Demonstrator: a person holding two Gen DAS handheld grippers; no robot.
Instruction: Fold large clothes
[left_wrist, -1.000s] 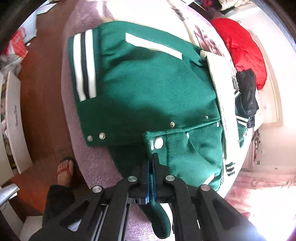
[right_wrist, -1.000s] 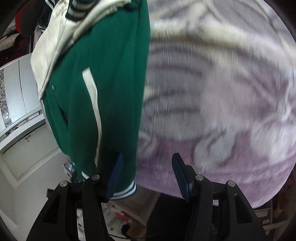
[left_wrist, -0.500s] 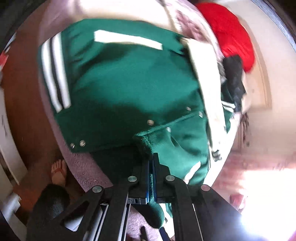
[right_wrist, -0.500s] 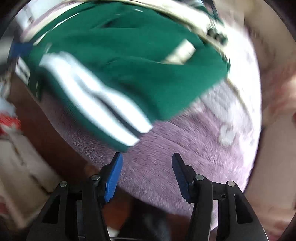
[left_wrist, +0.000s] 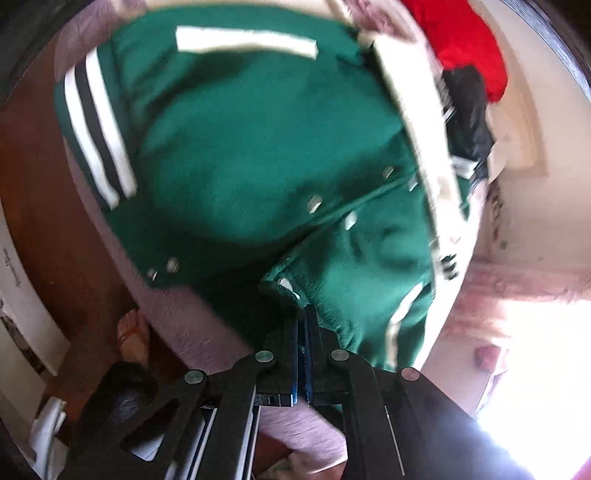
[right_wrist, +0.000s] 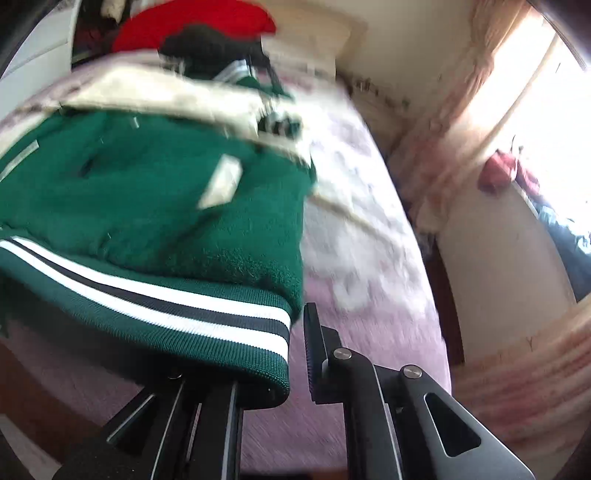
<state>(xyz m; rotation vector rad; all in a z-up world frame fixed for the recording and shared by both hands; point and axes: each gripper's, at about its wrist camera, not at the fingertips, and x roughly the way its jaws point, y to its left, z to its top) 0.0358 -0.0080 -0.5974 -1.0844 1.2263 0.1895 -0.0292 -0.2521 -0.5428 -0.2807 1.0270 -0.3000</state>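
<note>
Pinching green jacket (left_wrist: 258, 155) hems, both claws (left (left_wrist: 303, 317), right (right_wrist: 297, 332)) closed.

pink fleece blanket (right_wrist: 369, 258) | red garment (left_wrist: 461, 40) | black garment (left_wrist: 467, 110) | wooden floor (left_wrist: 33, 177)

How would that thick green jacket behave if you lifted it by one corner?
The green jacket would probably droop rather than hold its shape: it already bunches into soft folds near the left gripper. Its thick, fuzzy fabric looks fairly heavy and unlikely to slip. The ribbed striped hem looks firmer, so perhaps easier to grip.
</note>
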